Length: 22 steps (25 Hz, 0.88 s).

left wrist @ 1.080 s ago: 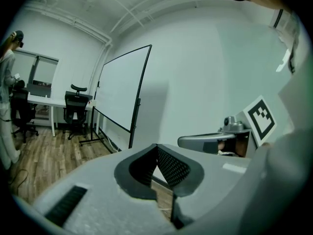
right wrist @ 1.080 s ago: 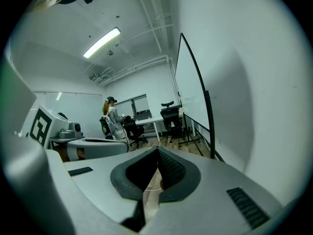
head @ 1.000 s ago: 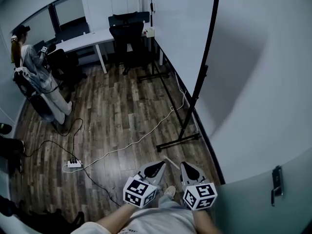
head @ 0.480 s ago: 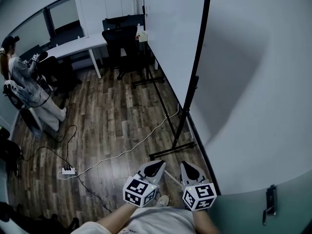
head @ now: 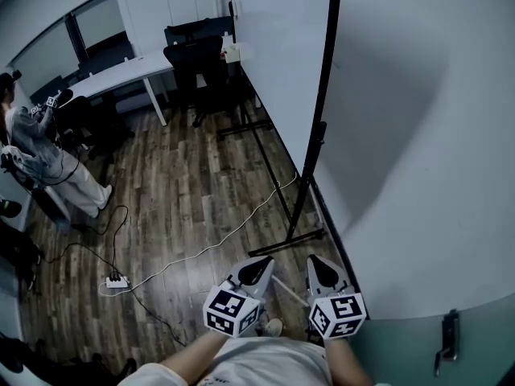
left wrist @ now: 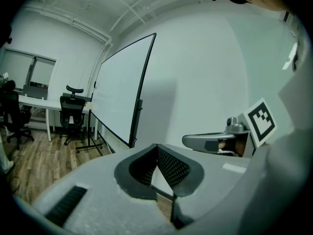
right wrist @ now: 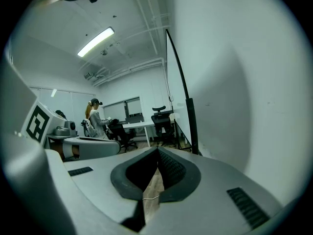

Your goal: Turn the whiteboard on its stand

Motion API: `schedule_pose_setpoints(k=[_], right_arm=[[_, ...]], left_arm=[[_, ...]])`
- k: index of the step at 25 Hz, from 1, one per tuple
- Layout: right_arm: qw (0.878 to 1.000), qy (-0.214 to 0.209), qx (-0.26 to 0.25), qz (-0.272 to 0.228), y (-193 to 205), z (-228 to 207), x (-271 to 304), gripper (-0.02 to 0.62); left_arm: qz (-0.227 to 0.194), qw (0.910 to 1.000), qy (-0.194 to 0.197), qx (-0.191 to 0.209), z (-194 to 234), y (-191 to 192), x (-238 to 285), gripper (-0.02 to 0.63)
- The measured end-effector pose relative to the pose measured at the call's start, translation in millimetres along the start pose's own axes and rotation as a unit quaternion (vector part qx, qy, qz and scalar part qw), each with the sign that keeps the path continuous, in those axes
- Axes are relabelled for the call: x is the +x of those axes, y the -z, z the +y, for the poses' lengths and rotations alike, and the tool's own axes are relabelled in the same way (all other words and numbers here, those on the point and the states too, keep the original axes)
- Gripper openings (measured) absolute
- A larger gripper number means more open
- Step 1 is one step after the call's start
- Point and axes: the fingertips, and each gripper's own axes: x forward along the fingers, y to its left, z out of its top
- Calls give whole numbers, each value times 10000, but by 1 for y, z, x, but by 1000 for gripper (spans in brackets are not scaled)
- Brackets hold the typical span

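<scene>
My left claw [head: 256, 270] is closed on nothing, held low near my body. Ahead, the whiteboard [head: 278, 63] stands upright on its stand [head: 299, 209] beside the wall [head: 418, 135], well apart from both claws. My right claw [head: 323, 270] is closed and empty too. I judge the turn not yet begun: the approach, the grip and the swing are all left.
</scene>
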Motion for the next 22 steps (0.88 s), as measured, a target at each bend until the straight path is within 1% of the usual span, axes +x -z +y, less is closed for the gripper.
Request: schedule_pose_setpoints(k=[4, 8, 12, 16, 22], right_arm=[[9999, 118, -6, -64, -9, -2, 8, 8], [9997, 199, -132, -100, -25, -4, 21, 8], [9991, 381, -122, -147, -43, -16, 32, 8], [9983, 517, -128, -233, -52, -29, 44, 8], [9974, 642, -158, -273, -68, -51, 76, 8]], left_arm=[[50, 10000, 68, 18, 10, -4, 4, 9], [118, 9997, 184, 75, 25, -15, 12, 9], [166, 9991, 341, 186, 35, -32, 25, 9], [170, 9984, 447, 303, 45, -39, 37, 9], [186, 9980, 507, 322, 68, -50, 65, 9]])
